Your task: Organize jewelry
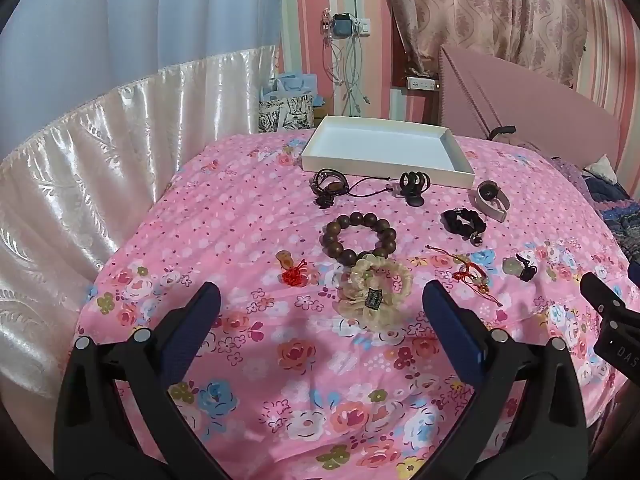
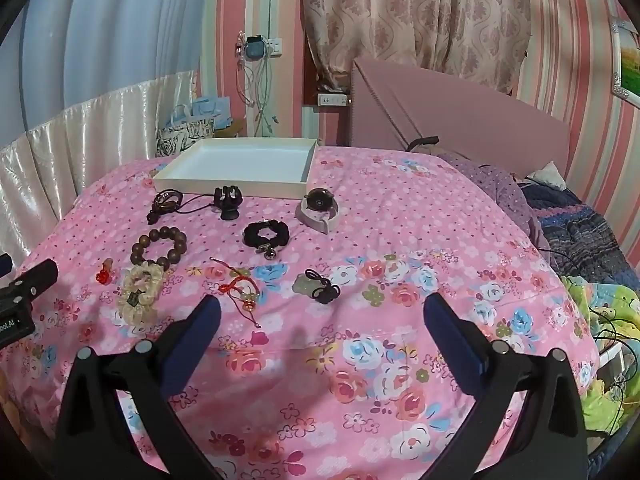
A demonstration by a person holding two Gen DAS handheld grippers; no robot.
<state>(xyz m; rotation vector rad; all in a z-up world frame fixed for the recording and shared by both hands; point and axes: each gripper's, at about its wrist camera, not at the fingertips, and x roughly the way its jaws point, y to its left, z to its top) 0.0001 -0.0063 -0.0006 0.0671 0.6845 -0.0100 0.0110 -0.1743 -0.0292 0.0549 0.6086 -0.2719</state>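
Note:
Jewelry lies spread on a pink floral bedspread (image 1: 248, 216). An empty white tray (image 1: 384, 148) (image 2: 240, 172) sits at the far side. In front of it lie a dark cord necklace (image 1: 332, 186), a black claw clip (image 1: 414, 186), a watch on a pale band (image 1: 492, 198), a black scrunchie (image 1: 464, 220), a brown bead bracelet (image 1: 358, 236), a cream scrunchie (image 1: 374, 290), a red knot charm (image 1: 294, 272), a red cord bracelet (image 1: 470, 274) and a jade pendant on black cord (image 2: 316, 284). My left gripper (image 1: 320, 300) is open above the cream scrunchie. My right gripper (image 2: 320, 312) is open near the jade pendant.
A satin curtain (image 1: 80, 168) hangs on the left. A pink headboard (image 2: 460, 120) stands behind the bed. Rumpled blankets (image 2: 580, 240) and a green quilt (image 2: 608, 312) with black cables pile up on the right. Gift bags (image 1: 286, 108) and hanging charger cables (image 1: 348, 72) are behind the tray.

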